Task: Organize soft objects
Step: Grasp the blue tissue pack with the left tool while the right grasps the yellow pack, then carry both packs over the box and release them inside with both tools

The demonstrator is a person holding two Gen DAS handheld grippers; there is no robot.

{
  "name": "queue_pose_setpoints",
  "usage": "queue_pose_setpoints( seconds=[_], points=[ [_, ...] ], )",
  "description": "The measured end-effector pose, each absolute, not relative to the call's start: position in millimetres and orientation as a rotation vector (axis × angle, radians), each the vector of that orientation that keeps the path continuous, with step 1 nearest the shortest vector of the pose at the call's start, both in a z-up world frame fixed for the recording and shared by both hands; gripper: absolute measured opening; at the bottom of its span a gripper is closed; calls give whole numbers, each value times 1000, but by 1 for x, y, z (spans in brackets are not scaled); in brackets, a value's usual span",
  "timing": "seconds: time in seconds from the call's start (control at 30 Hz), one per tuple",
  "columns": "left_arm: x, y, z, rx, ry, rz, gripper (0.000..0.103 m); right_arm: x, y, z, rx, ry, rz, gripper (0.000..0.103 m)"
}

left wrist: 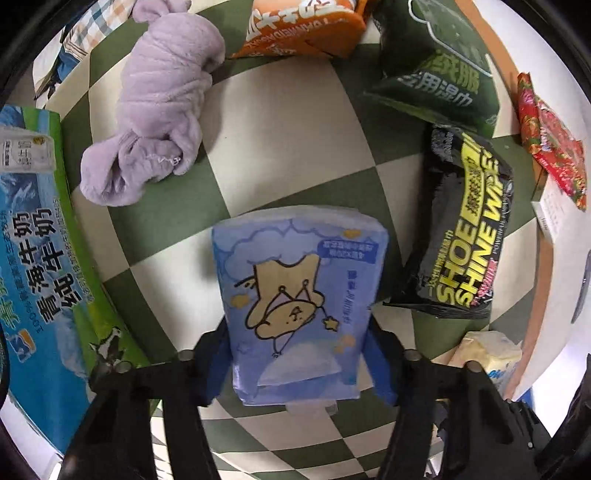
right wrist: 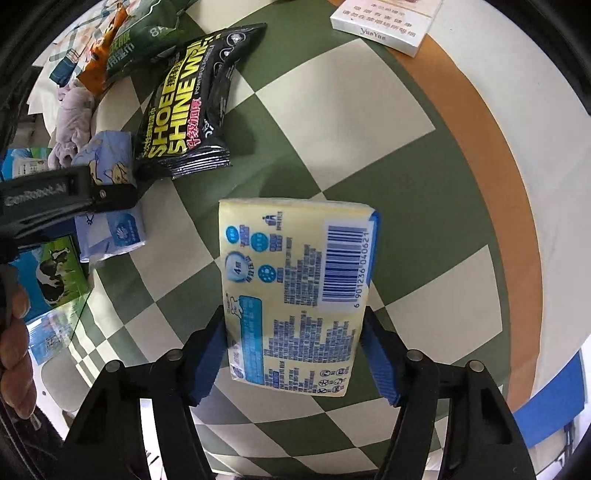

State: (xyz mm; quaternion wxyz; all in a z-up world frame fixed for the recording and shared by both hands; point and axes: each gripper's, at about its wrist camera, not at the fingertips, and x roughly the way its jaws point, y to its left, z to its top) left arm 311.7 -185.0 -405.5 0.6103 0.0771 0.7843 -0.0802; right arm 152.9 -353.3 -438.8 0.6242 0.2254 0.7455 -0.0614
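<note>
A blue tissue pack (left wrist: 295,295) printed with a cartoon bear lies on the green-and-cream checked cloth (left wrist: 280,129). My left gripper (left wrist: 297,365) points down at it, its blue pads pressed against the pack's two long sides. In the right wrist view a pale yellow tissue pack (right wrist: 295,280) with a blue barcode lies on the same cloth. My right gripper (right wrist: 295,358) is shut on its near end, and the pads pinch the sides in slightly. The blue pack (right wrist: 110,162) also shows at that view's left, partly behind the left gripper's black body.
A rolled purple towel (left wrist: 155,110) lies at the far left, with a black shoe-shine wipes pack (left wrist: 465,229) to the right. Green (left wrist: 443,62) and orange (left wrist: 299,29) packs sit behind. A milk carton box (left wrist: 37,240), a red packet (left wrist: 550,140) and a white box (right wrist: 388,26) lie around.
</note>
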Motion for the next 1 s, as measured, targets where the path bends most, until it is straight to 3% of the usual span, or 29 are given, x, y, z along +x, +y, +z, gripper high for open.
queue_pose_setpoints(
  seconds=[0.1,0.4,0.63,0.87,1.0],
  points=[
    [303,-182,-393,182,1781,-184,46,152,-346,-440,494,1710,-144,67],
    [252,-160,-359,99,1730,-198,42,121,-328,-431,470,1691,-115,66],
    [207,-124,-300,-59,1651,-228,42,106,-315,-397,475,1649,-18,66],
    [193,-61,-201,-209,1485,-196,42,122,-268,-312,417,1579,188,65],
    [207,-35,-180,-238,1416,-149,42,148,-209,-255,358,1511,327,65]
  ],
)
